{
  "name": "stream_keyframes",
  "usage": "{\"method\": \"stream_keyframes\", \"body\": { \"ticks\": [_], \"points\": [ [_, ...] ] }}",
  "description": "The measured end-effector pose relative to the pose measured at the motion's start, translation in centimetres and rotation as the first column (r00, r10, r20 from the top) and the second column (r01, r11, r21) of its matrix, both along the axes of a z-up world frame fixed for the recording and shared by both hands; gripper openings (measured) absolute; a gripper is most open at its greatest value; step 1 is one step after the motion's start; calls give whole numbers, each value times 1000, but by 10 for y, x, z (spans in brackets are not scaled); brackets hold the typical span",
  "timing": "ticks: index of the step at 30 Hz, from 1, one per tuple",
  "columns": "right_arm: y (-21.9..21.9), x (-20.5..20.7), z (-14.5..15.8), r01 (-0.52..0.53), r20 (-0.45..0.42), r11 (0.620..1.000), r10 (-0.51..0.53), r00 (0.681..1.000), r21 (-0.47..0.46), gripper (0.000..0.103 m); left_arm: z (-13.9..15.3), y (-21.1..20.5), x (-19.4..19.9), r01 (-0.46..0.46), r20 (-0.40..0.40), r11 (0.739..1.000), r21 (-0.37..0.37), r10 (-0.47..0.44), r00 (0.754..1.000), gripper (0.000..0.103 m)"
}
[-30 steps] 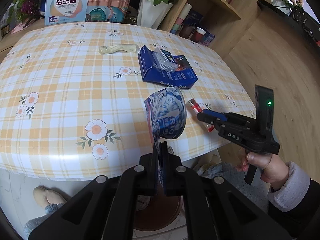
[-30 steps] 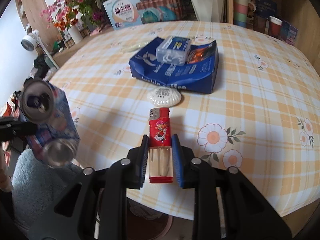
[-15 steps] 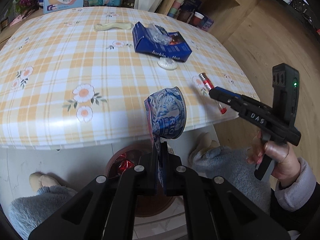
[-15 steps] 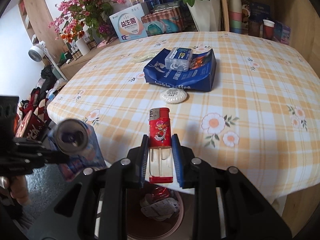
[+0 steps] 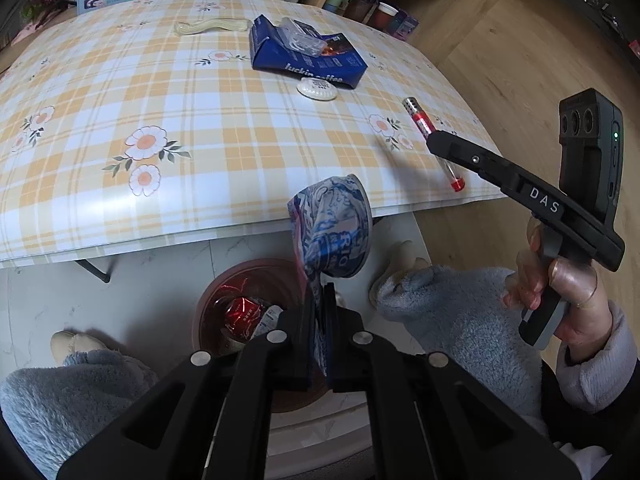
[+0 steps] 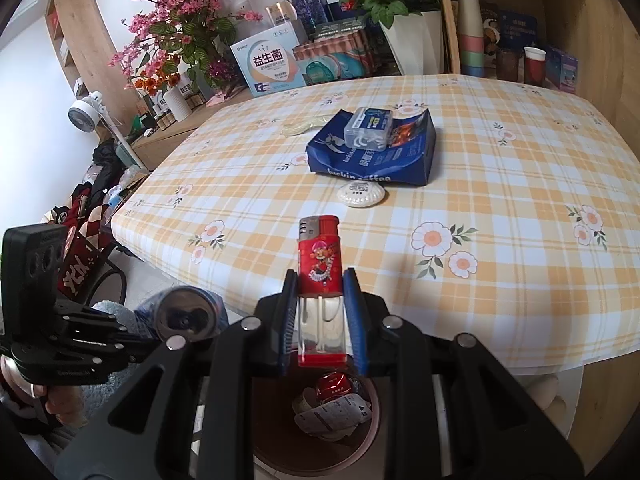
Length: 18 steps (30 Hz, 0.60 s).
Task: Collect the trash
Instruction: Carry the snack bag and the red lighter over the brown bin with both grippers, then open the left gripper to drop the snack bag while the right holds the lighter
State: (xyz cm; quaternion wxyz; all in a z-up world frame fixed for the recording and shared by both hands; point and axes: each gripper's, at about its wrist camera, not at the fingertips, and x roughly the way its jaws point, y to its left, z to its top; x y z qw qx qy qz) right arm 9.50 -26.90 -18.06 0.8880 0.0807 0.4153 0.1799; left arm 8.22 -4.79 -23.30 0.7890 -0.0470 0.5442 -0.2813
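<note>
Holding trash over the bin [image 5: 240, 280] looks like the aim for both hands. Nearly shut, the left gripper [image 5: 318, 344] pinches the flattened end of a crushed can [image 5: 332, 232], which hangs just above the bin, presumably so it can drop straight in. Partly closed, the right gripper [image 6: 320, 320] clamps a red lighter [image 6: 320, 280] by its clear lower half, directly above the bin [image 6: 320, 420] below the table edge. A second ago both items were still over the tablecloth [image 6: 480, 200]; now the table has receded and the bin, with wrappers inside, sits beneath them.
</note>
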Motion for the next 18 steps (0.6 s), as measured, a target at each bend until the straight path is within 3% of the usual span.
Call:
{"method": "stream_keyframes", "body": {
  "ticks": [2, 4, 8, 12, 18],
  "points": [
    [2, -2, 1, -6, 1, 1000, 6, 1000, -2, 26, 1, -2, -1, 9, 5, 1000, -1, -9, 1000, 18],
    [3, -4, 1, -12, 1, 1000, 12, 1000, -4, 26, 5, -1, -2, 0, 26, 1000, 3, 0, 1000, 48],
    [8, -9, 3, -29, 3, 1000, 29, 1000, -10, 26, 22, 5, -3, -72, 122, 997, 39, 67, 990, 51],
    [13, -13, 4, -54, 2, 998, 54, 999, -17, 26, 44, 17, -6, -140, 229, 990, 29, 130, 965, 62],
    [25, -23, 3, -96, -9, 994, 96, 995, -46, 26, 67, 26, -7, -196, 339, 980, 16, 179, 923, 68]
  ]
}}
